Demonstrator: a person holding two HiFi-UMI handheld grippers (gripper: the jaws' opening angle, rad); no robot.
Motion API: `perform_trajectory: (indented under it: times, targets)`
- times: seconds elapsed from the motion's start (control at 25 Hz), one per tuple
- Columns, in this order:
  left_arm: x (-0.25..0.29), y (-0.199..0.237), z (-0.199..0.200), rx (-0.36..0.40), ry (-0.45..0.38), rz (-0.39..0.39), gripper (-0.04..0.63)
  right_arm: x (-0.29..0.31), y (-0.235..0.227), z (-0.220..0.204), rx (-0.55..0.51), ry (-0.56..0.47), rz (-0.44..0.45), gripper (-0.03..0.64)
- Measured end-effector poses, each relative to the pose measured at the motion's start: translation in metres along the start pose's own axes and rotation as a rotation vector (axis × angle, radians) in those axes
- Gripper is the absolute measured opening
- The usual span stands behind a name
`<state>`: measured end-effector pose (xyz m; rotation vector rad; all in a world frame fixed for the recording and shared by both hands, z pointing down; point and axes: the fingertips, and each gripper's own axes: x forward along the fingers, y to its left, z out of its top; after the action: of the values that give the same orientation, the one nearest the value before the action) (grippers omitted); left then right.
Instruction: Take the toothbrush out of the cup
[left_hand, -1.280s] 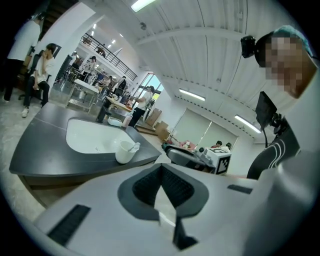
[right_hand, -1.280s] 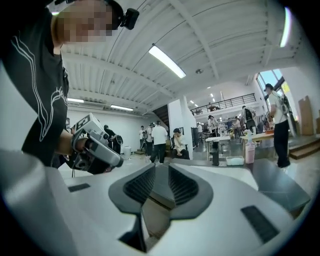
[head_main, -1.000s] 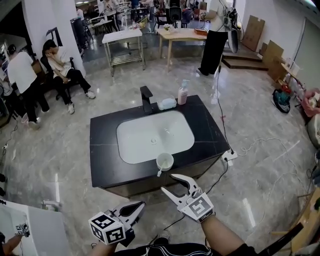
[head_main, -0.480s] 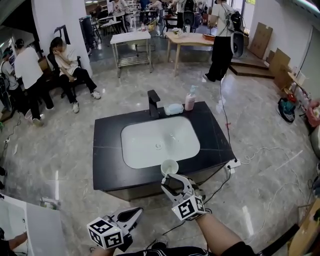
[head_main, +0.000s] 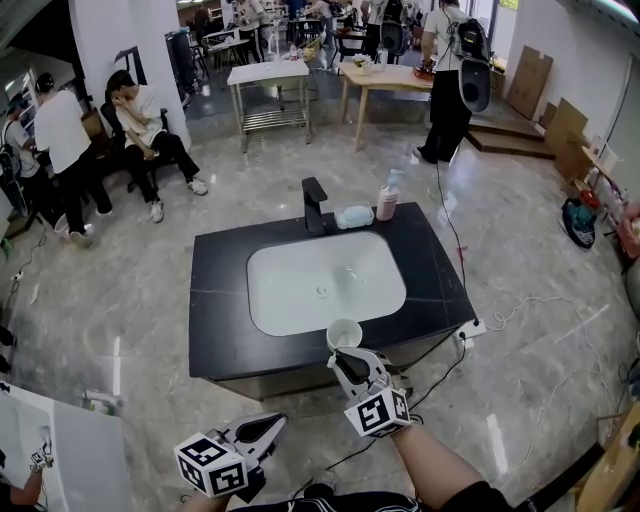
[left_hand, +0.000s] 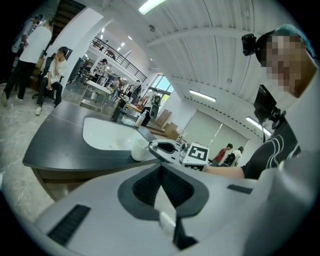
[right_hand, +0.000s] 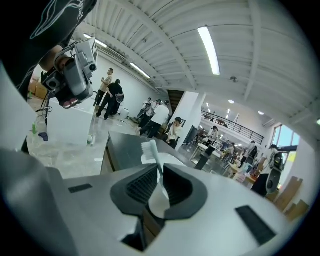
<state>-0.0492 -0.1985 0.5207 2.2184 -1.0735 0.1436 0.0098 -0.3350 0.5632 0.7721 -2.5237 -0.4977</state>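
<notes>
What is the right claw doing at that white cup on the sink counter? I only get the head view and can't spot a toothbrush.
Observer: The right gripper view shows it. The right gripper's jaws are closing with a white toothbrush between them, pads against its handle.
Visitor: Which end sticks out?
Observer: The bristle head pokes out past the jaw tips.
Visitor: And the left claw?
Observer: The left gripper view shows the left gripper with its jaws together and nothing between them.
</notes>
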Motion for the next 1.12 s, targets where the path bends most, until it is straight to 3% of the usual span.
perform_trajectory:
  times: [0.48,0.72,1.0,1.12]
  targets:
    - [0.006,-0.005,-0.003,0.014,0.008,-0.009,0.003,-0.005,-0.009,0.004,0.004,-0.018,-0.019,0.025]
    - [0.010,-0.011,0.000,0.027,-0.005,-0.024,0.003,-0.011,-0.018,0.006,0.069,-0.036,-0.054,0.025]
    - [0.006,-0.019,0.006,0.039,-0.021,-0.050,0.003,-0.029,-0.030,0.031,0.138,-0.091,-0.111,0.024]
    - [0.004,-0.022,0.009,0.038,-0.029,-0.065,0.003,-0.046,-0.038,0.051,0.101,-0.112,-0.133,0.024]
